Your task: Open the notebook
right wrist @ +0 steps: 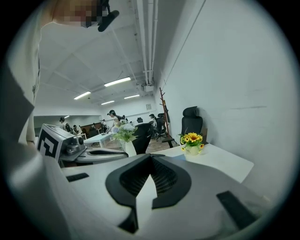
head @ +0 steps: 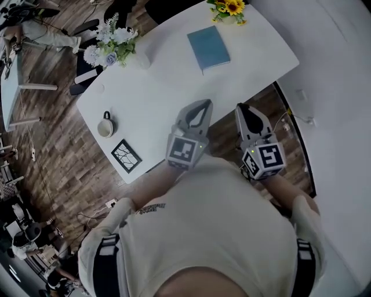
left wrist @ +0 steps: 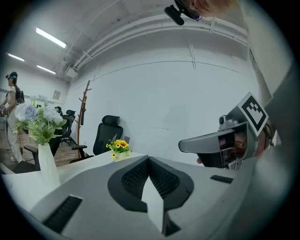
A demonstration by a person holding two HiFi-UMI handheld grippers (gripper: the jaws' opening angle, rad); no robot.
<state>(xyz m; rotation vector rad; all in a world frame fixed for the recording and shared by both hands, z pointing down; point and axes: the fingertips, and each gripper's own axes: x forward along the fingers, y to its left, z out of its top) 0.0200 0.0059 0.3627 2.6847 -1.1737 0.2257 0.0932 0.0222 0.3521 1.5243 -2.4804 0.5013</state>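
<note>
A closed blue notebook (head: 208, 47) lies on the far part of the white table (head: 151, 98), well ahead of both grippers. My left gripper (head: 203, 104) hovers over the table's near edge, its jaws shut with nothing between them. To its right, my right gripper (head: 243, 108) is just off the table's edge, also shut and empty. In the left gripper view the jaws (left wrist: 149, 160) meet in a closed seam, and the right gripper (left wrist: 220, 140) shows beside them. The right gripper view shows its own closed jaws (right wrist: 150, 157) and the left gripper (right wrist: 89, 152) at the left.
A mug (head: 105, 126) and a black-framed square card (head: 126, 155) sit at the table's left near corner. A vase of white flowers (head: 113, 43) stands at the far left, a pot of sunflowers (head: 229, 7) behind the notebook. A black office chair (left wrist: 108, 131) stands by the wall.
</note>
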